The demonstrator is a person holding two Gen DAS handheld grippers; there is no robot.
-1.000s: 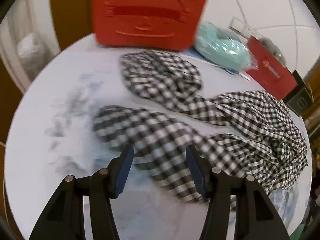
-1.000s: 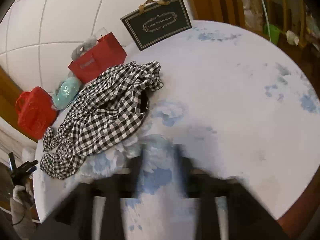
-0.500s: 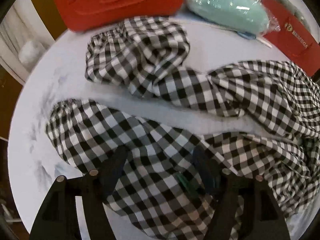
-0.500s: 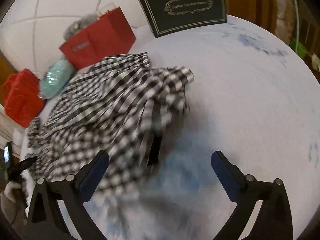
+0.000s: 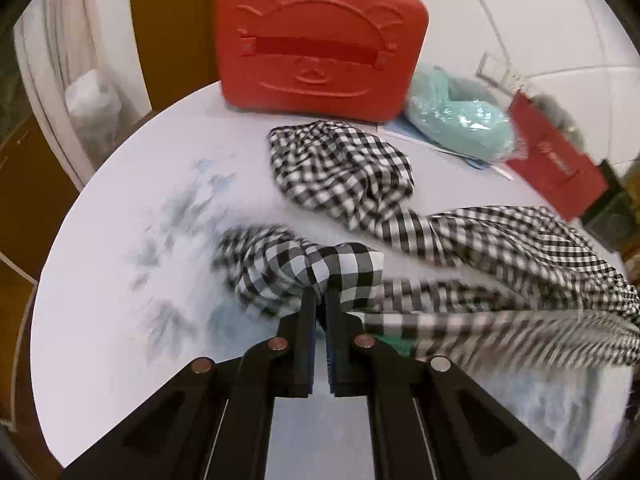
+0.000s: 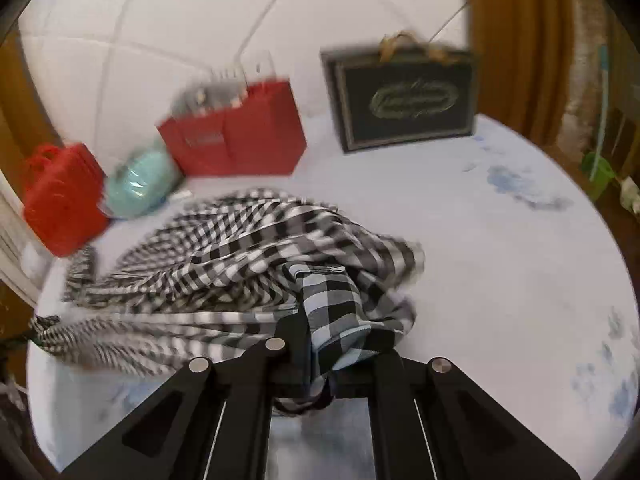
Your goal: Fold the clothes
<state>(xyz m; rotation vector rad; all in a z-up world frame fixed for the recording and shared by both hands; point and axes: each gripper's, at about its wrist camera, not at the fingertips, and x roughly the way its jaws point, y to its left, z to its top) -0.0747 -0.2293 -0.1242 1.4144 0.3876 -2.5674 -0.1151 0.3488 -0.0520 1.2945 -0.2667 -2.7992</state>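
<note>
A black-and-white checked garment (image 5: 344, 168) lies crumpled across the round white table (image 5: 120, 240). My left gripper (image 5: 319, 300) is shut on a bunched fold of the checked garment at its near left end. In the right wrist view the same garment (image 6: 224, 252) stretches from left to centre. My right gripper (image 6: 320, 344) is shut on a fold of it, and the cloth fills the gap between the fingers. The cloth looks pulled taut between the two grippers and is motion-blurred.
A red hard case (image 5: 320, 36), a teal plastic-wrapped bundle (image 5: 460, 128) and a red paper bag (image 5: 556, 168) stand along the table's far edge. A black gift bag (image 6: 404, 96) stands at the back in the right wrist view. Wooden furniture surrounds the table.
Both grippers were open over the garment half a second ago. Both have closed on folds of the cloth and lifted it, pulling it taut.
</note>
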